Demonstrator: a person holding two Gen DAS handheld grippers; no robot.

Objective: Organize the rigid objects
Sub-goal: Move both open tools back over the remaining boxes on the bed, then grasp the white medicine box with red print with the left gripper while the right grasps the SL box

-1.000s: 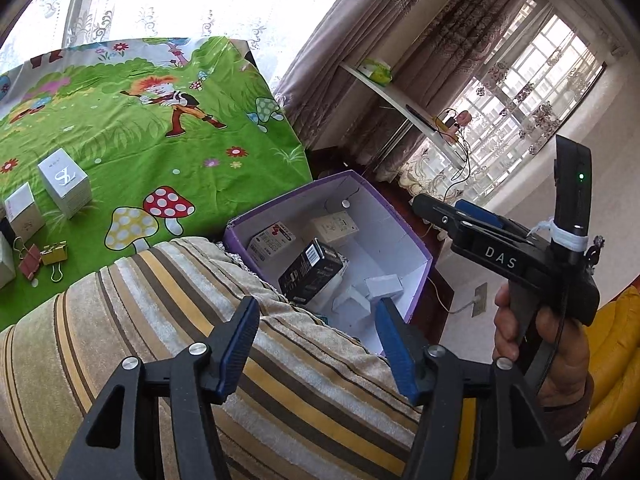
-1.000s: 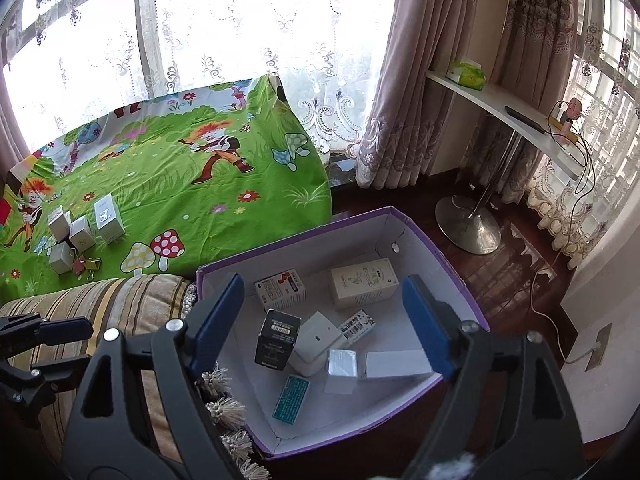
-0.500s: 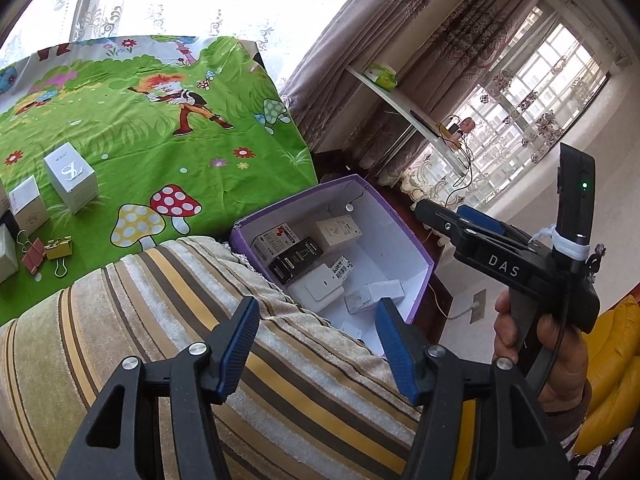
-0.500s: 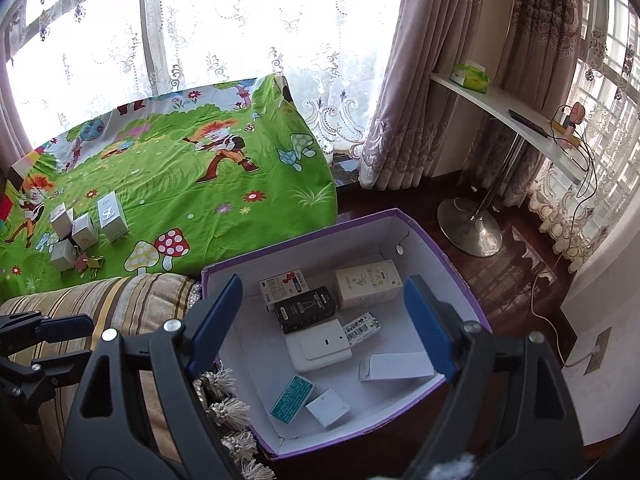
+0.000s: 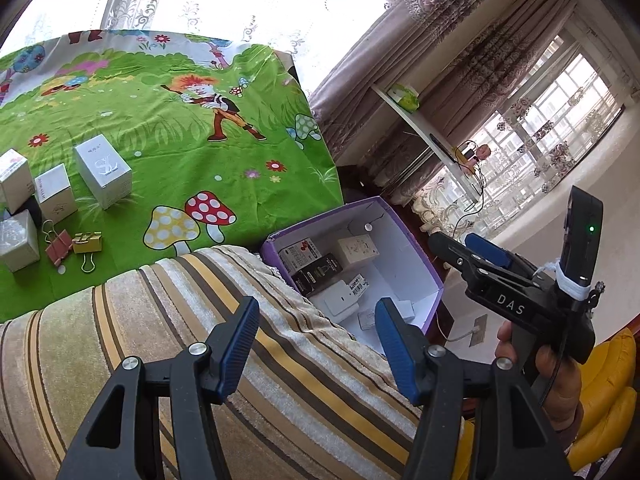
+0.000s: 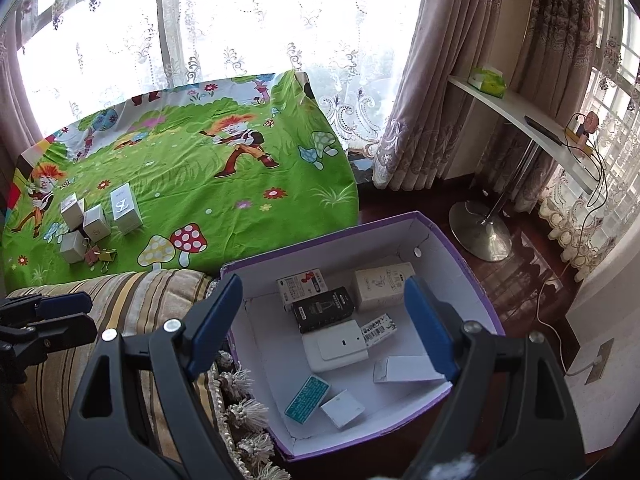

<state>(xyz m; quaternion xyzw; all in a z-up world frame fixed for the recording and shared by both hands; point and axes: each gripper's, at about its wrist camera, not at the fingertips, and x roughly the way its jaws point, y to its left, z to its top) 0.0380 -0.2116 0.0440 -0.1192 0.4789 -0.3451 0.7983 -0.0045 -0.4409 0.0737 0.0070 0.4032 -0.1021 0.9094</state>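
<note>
A purple box with a white inside stands on the floor and holds several small packs, among them a black box lying flat and a white box. It also shows in the left wrist view. My right gripper is open and empty above the box. My left gripper is open and empty over a striped cushion. Several white boxes and two binder clips lie on the green cartoon cloth.
A white shelf on a metal stand is at the right by the curtains. A cable runs across the dark floor to a wall socket. A yellow seat is at the far right.
The black box in the purple box has gone from standing up to lying flat. Both grippers have drawn back a little and stay open.
</note>
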